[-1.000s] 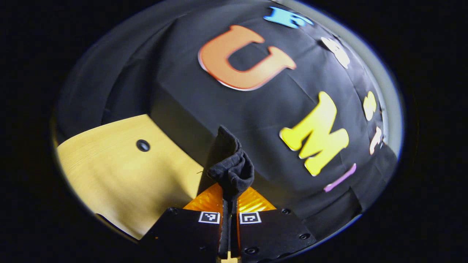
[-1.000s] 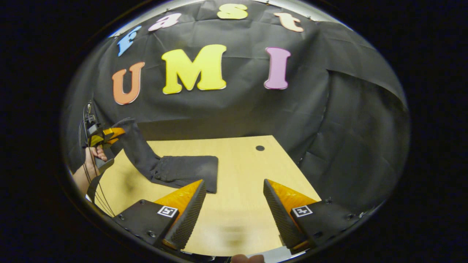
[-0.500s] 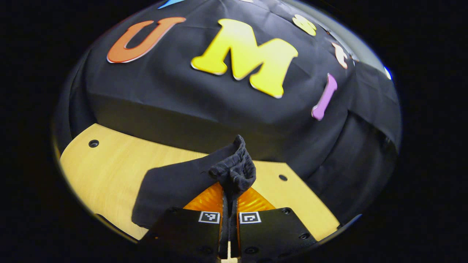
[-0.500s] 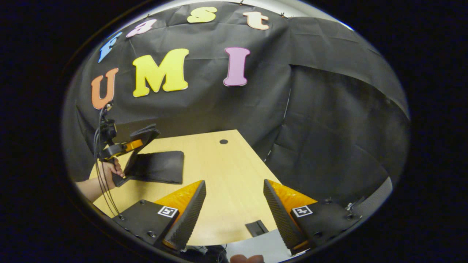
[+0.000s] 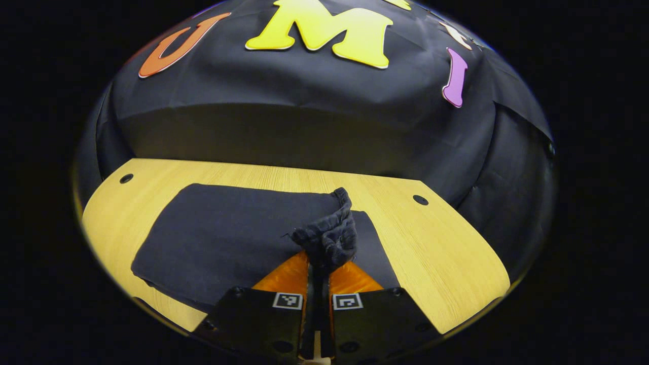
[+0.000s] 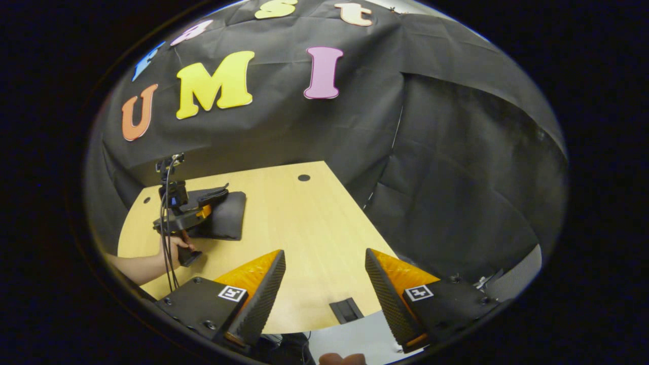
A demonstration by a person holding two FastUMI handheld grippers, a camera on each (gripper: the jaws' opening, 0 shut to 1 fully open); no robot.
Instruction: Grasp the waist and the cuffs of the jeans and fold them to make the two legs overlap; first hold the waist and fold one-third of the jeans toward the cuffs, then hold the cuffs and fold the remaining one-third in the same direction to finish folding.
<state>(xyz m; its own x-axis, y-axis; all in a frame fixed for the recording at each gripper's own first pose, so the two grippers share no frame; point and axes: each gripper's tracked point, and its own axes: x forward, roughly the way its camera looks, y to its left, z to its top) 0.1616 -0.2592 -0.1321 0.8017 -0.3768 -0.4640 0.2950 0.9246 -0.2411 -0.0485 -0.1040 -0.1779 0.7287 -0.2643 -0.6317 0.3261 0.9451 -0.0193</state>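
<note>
- Desk of pale wood is carrying the whole job; its far edge is running along the booth's black wall, and round cable holes are sitting near its far corners.
- Jeans, dark and already doubled into a thick flat block, are lying toward the desk's left side in the left gripper view, near the far-left corner in the right gripper view.
- Left gripper is pinching a bunched wad of cuff fabric between pressed-together fingers, just above the folded block; a person's hand is holding it.
- Right gripper is hovering with fingers spread wide, holding nothing, over the desk's near edge, well apart from the jeans.
- Step, as I judge it: the last third is being laid over, so the fold is nearly finished.
- Next move is probably calling for lowering the cuffs flat onto the stack, edges aligned, then letting go without dragging the layers.
</note>
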